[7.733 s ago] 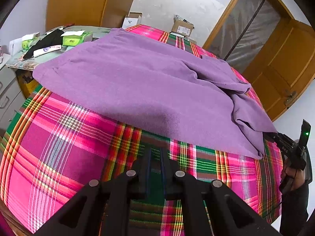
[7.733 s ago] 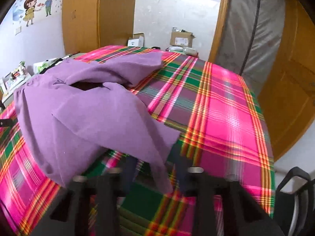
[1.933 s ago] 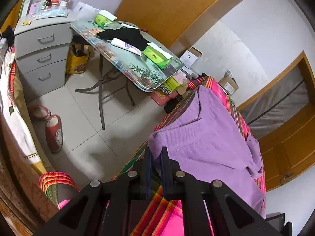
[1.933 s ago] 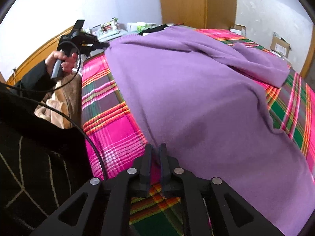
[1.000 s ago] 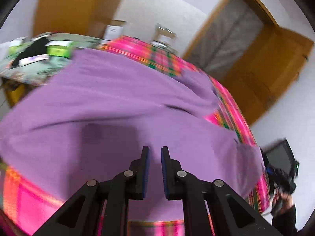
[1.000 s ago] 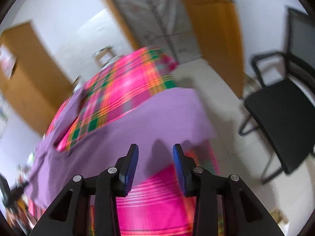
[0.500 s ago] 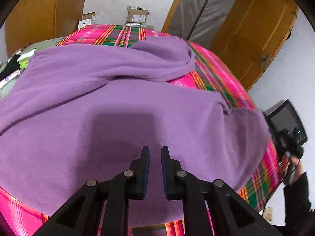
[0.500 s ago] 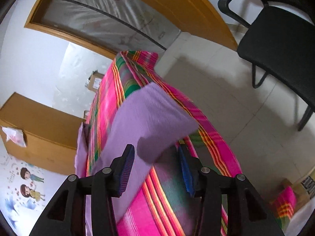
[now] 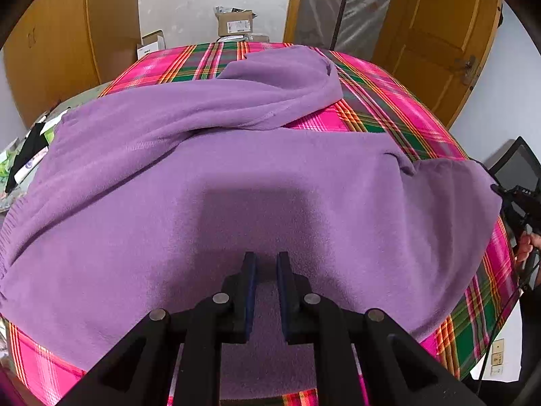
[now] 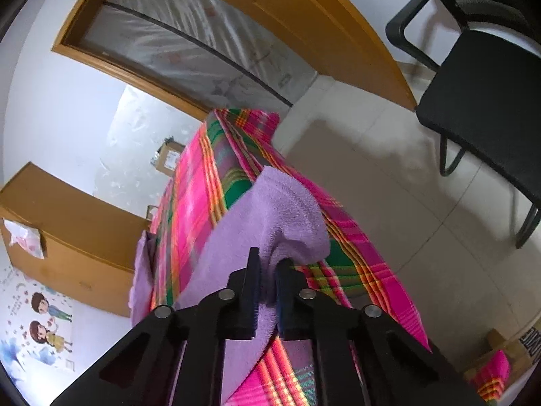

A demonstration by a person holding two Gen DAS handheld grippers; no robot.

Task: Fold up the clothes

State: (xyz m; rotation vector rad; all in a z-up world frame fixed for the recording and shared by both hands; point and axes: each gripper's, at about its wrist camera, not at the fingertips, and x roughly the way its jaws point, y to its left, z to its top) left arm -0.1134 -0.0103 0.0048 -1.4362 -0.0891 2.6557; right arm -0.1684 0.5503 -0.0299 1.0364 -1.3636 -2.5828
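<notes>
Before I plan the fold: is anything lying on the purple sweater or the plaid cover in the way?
Nothing visible. The purple sweater lies on bare plaid cover; left claw and closing right claw both have its cloth between their fingers.

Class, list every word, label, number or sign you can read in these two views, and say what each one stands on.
None can be read.
Cardboard box by the far wall: white shipping label, print too small.
White box beside it: dark marks, blurred.
Box at the right view's lower corner: black letters cut off and turned, not legible.
Cartoon wall sticker: faint writing, blurred.
</notes>
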